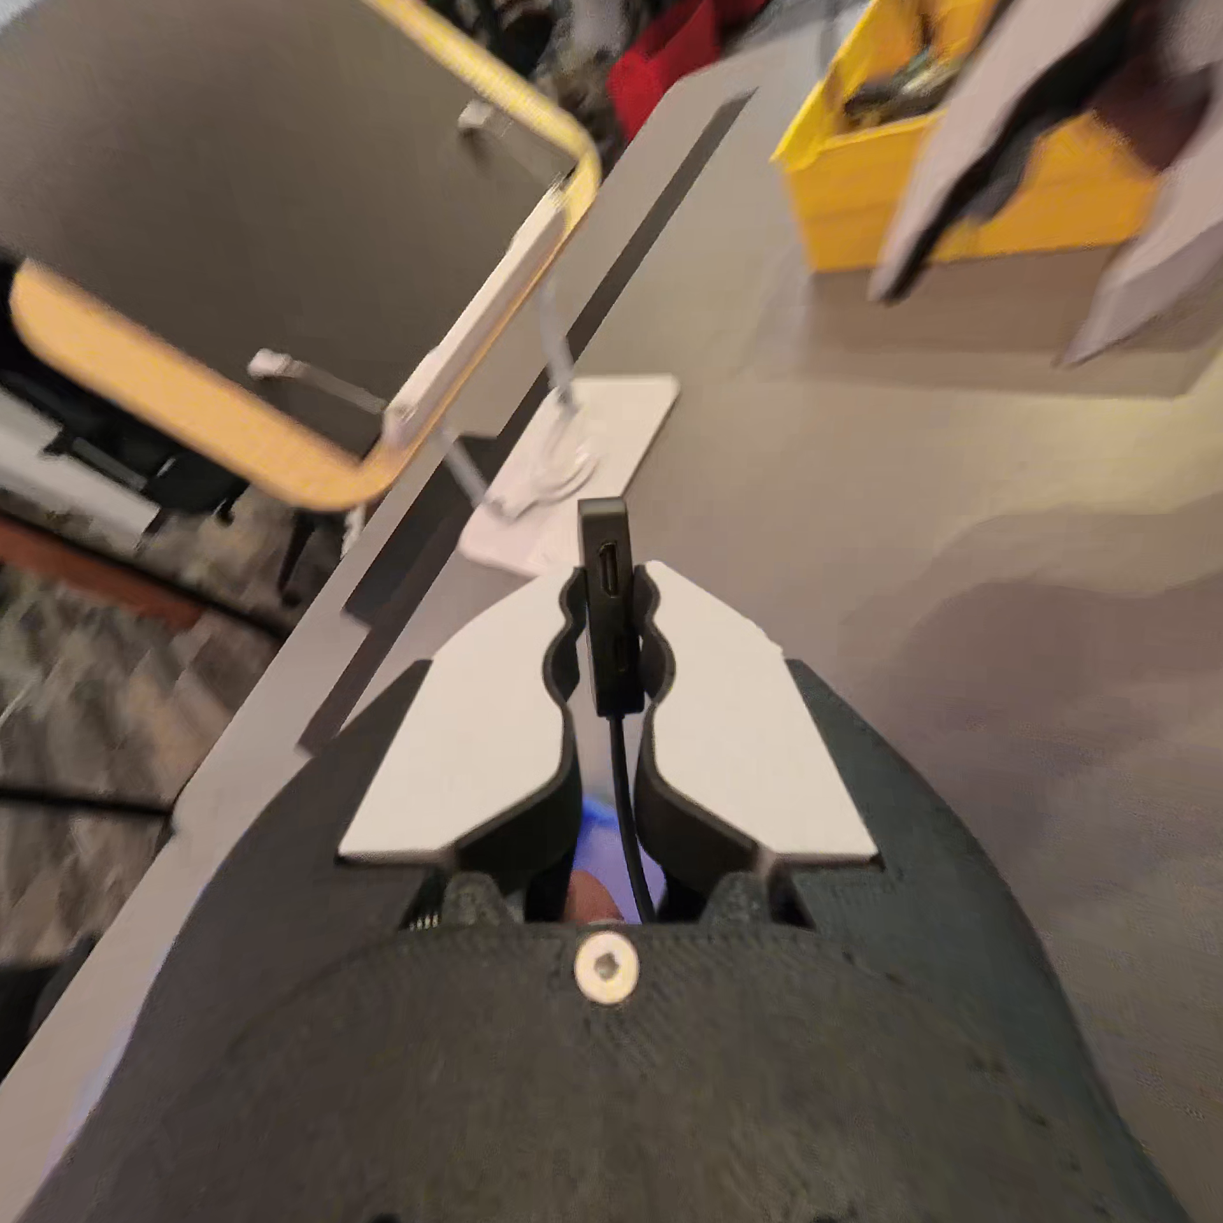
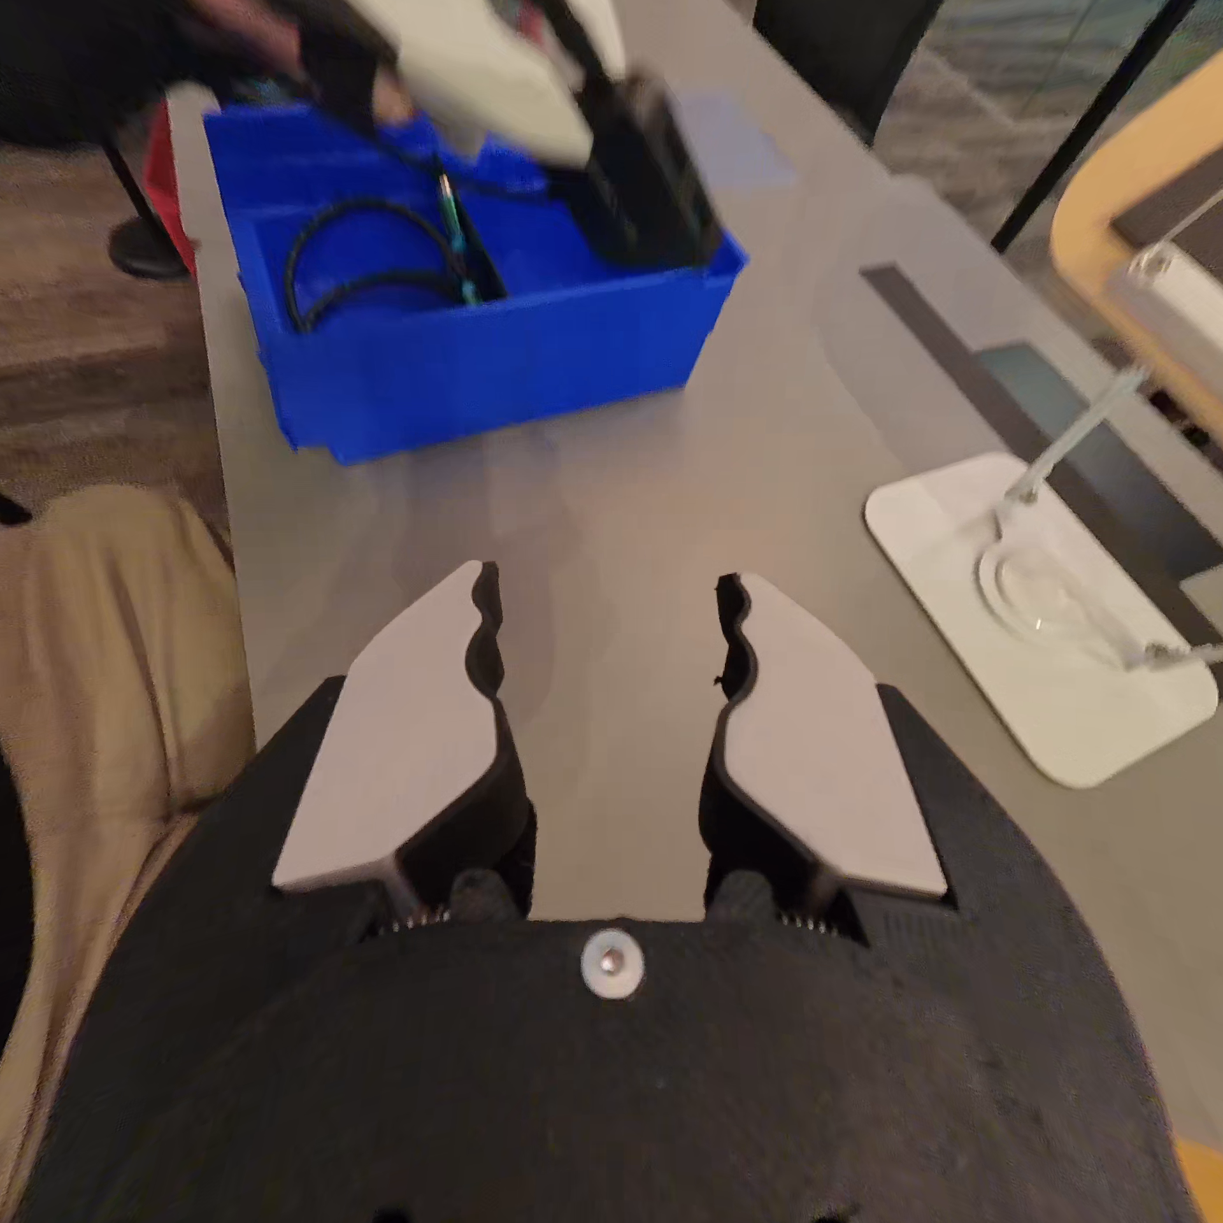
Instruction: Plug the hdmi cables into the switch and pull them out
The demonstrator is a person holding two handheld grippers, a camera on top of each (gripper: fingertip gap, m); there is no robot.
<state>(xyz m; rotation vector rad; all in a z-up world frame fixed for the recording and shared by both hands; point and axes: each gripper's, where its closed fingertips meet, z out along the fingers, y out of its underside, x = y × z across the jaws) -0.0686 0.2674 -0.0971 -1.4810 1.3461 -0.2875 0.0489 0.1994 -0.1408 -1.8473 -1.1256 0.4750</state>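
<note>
My left gripper is shut on a slim black HDMI switch, held upright on edge with its ports facing the camera; a thin black cable runs from it back between the fingers. In the right wrist view the left gripper shows blurred over a blue bin, with the black switch at the bin's right end. Black cables lie coiled in the bin. My right gripper is open and empty above the grey table; it also shows blurred at the top right of the left wrist view.
A white lamp base with a clear stem stands on the table's right side; it also shows in the left wrist view. A yellow bin sits at the far end. A tan-edged chair stands beyond the table edge. A beige sleeve is at left. One gripper's finger ends stand about 15 cm off the other's.
</note>
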